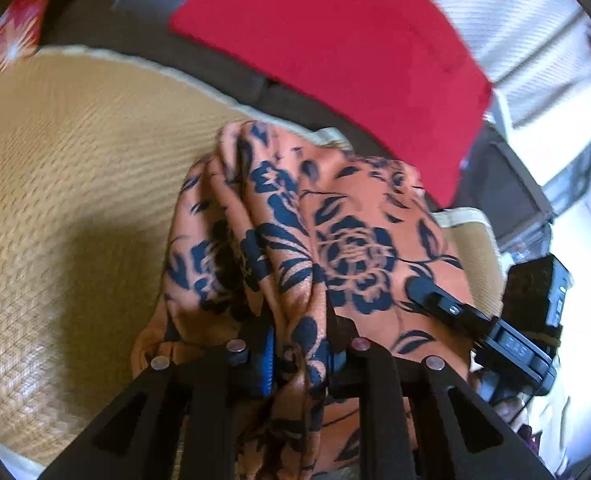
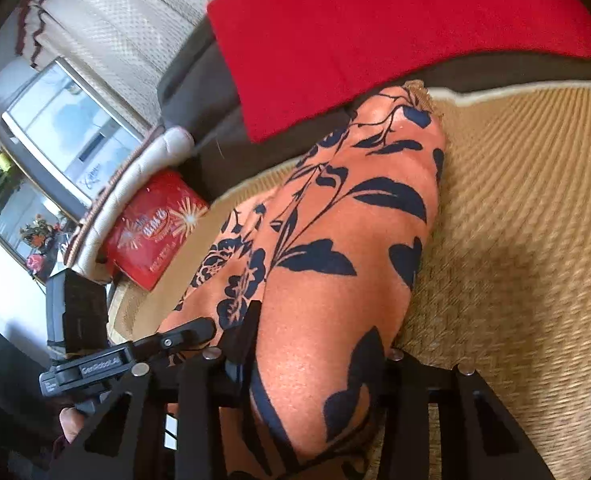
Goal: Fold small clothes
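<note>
While both our left gripper (image 1: 295,344) and right gripper (image 2: 315,344) have jaws clamped on the floral garment (image 1: 335,240), lifted bunched above the woven mat (image 1: 75,160), we judge spreading it flat comes next.

Woven straw mat (image 1: 75,168), red cushion (image 1: 335,52), bright window (image 2: 67,128).

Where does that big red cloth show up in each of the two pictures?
Left wrist view: the red cloth fills the upper middle, slanting down to the right, beyond the orange flowered garment.
Right wrist view: the red cloth spans the top, centre to right.
Shared landmark: the woven straw mat under the garment.
</note>
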Motion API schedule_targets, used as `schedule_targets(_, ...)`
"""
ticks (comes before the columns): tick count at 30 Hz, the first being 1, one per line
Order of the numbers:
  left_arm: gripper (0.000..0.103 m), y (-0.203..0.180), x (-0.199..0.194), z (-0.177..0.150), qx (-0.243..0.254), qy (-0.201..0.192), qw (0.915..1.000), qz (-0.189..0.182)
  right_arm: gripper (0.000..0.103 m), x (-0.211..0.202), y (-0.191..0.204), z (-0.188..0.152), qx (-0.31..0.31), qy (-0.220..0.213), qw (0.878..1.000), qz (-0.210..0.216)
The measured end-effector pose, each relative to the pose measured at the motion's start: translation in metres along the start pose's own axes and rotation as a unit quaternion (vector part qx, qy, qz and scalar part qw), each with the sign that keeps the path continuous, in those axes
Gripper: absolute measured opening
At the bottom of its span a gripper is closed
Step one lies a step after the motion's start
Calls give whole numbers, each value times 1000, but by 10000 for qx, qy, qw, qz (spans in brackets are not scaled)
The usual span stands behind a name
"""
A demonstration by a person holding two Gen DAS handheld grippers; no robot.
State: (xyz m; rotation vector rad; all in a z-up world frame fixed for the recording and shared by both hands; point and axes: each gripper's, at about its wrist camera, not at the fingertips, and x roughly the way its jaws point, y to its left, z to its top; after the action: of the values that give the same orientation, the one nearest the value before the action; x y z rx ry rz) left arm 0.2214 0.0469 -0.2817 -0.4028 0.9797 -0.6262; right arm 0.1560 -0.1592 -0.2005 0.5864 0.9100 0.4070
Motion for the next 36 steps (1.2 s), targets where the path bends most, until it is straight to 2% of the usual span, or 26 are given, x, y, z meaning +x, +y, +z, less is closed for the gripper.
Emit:
schedule_targets(3, 19, -26, 0, -2, 364, -109, 9992, -125, 40, -25, -10, 6, 47, -306, 9995, 21)
schedule_targets(8, 19, -54, 21, -4, 646, 77, 9977, -190, 40, -60, -38, 15, 149, -542, 9983, -147)
schedule_targets(12, 19, -65, 35, -3, 741, 90, 9972, 32, 40, -71, -69, 18, 385, -449, 9979, -253)
schedule_targets(15, 20, -59, 49, -5, 623, 229, 9967, 474, 43, -65, -91, 21, 652, -300, 9970, -302)
schedule_targets(18, 30, -46, 55, -6, 354, 404, 9969, 574, 67, -52, -109, 21, 895, -79, 9943, -569)
schedule_targets(20, 45, -38, 50, -3, 243, 435, 9968, 621, 69, -55, -110, 21, 913, -131, 9937, -634)
schedule_targets(22, 54, -29, 39, -3, 157, 459, 9960, 755, 71, -64, -105, 21, 906, -151, 9921, -857)
schedule_targets(24, 55, -22, 21, -5, 87, 417, 9952, 885, 71, -78, -101, 18, 937, -230, 9900, -1030)
schedule_targets(26, 58, -30, 0, -7, 233, 259, 9936, 1070, 71, -98, -89, 14, 799, -500, 9884, -1187)
schedule_targets(29, 70, -60, -36, -15, 668, -60, 9858, 1537, 71, -132, -58, 7, 327, -972, 9837, -1475)
schedule_targets(32, 79, -88, -77, -23, 1154, -519, 9692, 2111, 71, -163, -23, -2, 27, -1348, 9779, -1599)
schedule_targets(33, 80, -100, -94, -28, 1326, -718, 9606, 2336, 71, -173, -8, -6, -28, -1409, 9766, -1623)
schedule_targets(36, 85, -129, -132, -34, 1522, -1099, 9452, 2672, 71, -196, 24, -16, -310, -1427, 9707, -1908)
